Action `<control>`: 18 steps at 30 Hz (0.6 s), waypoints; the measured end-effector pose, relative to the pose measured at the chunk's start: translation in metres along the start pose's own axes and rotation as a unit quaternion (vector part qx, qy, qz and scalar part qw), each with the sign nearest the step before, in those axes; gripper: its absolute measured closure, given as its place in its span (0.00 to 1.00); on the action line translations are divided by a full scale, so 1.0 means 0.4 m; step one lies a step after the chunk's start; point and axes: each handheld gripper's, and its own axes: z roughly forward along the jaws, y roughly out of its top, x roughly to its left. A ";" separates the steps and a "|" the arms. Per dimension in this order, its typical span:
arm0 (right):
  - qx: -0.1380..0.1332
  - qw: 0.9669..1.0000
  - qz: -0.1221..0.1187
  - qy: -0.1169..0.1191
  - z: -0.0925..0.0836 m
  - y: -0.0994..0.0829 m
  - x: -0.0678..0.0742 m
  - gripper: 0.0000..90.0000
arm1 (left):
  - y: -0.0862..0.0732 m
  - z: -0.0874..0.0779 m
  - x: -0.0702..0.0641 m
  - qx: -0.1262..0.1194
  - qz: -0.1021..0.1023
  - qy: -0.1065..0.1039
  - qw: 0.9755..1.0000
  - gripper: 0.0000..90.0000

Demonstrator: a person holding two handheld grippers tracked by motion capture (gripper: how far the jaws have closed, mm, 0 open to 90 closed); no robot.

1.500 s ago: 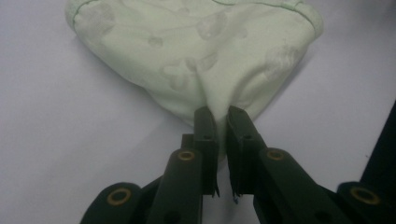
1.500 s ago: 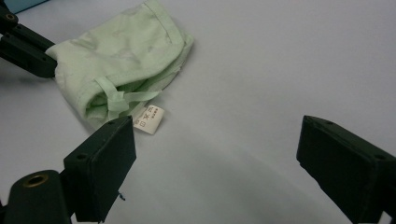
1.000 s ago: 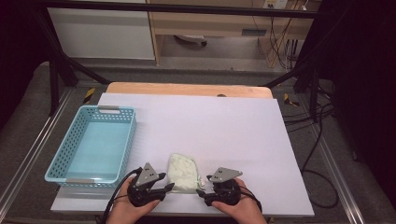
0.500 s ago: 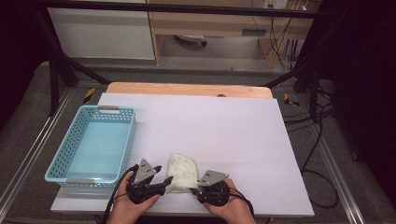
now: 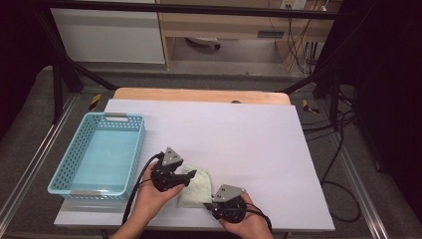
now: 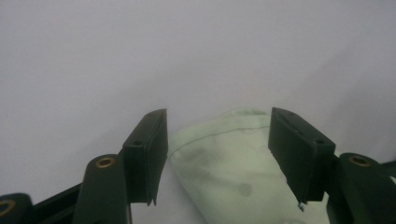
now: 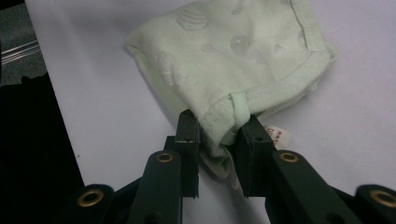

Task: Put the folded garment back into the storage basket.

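We've got the pale green cloth (image 5: 195, 186) lying folded near the front edge of the white table (image 5: 249, 139), just right of the blue basket (image 5: 74, 186). Our right gripper (image 7: 217, 128) is clamped on its stitched hem, the best spot, since that seam won't slip. Our left gripper (image 6: 217, 140) has just been opening, its jaws apart astride the cloth's corner, not pinching. It's soft, light and floppy; we expect it'll sag when lifted.

Light blue plastic basket (image 5: 99, 154) at left of white tabletop (image 5: 239, 139), cables on floor (image 5: 343, 149)
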 end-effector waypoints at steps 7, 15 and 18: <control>0.001 1.000 -0.002 0.002 0.001 0.000 -0.001 0.80 | -0.030 0.041 0.028 0.023 -0.009 0.015 1.000 0.44; -0.003 1.000 -0.002 0.003 0.001 -0.001 0.000 0.79 | -0.048 0.062 0.052 0.039 -0.037 -0.011 0.999 0.46; -0.002 1.000 -0.004 0.002 0.001 -0.001 0.002 0.76 | -0.049 0.067 0.050 0.037 -0.040 -0.019 0.998 0.47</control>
